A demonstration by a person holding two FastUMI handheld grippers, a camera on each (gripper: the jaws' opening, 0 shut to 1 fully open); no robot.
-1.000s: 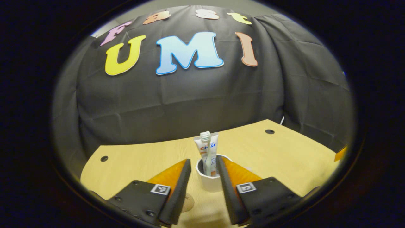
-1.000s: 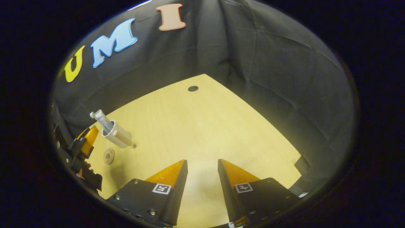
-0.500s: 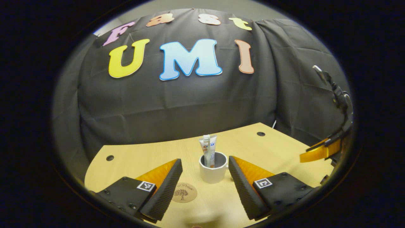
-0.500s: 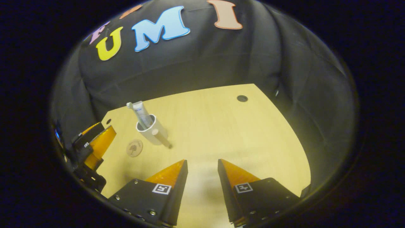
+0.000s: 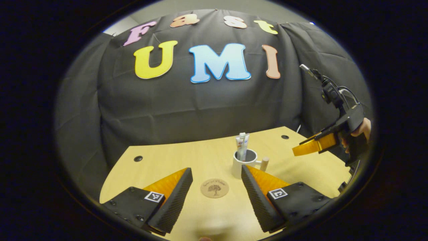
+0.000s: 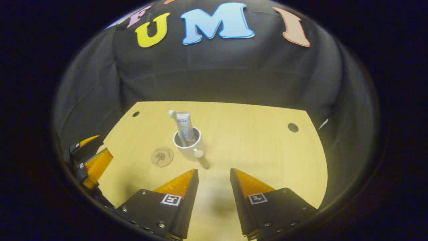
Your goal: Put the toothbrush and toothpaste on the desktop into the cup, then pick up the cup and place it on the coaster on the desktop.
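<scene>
Left gripper view: one cup (image 5: 243,163) stands near the counter's (image 5: 187,157) middle, off the single coaster (image 5: 214,188), which lies just nearer between the left gripper's (image 5: 216,177) parted, empty fingers. One toothbrush (image 6: 174,121) and one toothpaste (image 6: 185,129) stand upright inside. The cup's handle (image 6: 201,158) points toward the right gripper (image 6: 214,175) (also apart, empty), which looks likelier to lift it.

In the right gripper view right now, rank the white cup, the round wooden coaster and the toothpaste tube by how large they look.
Largest to smallest:
1. White ceramic cup with its wooden handle.
2. White toothpaste tube, its lower part hidden inside the cup, so this rank is unsure.
3. Round wooden coaster, lying flat beside the cup.
</scene>
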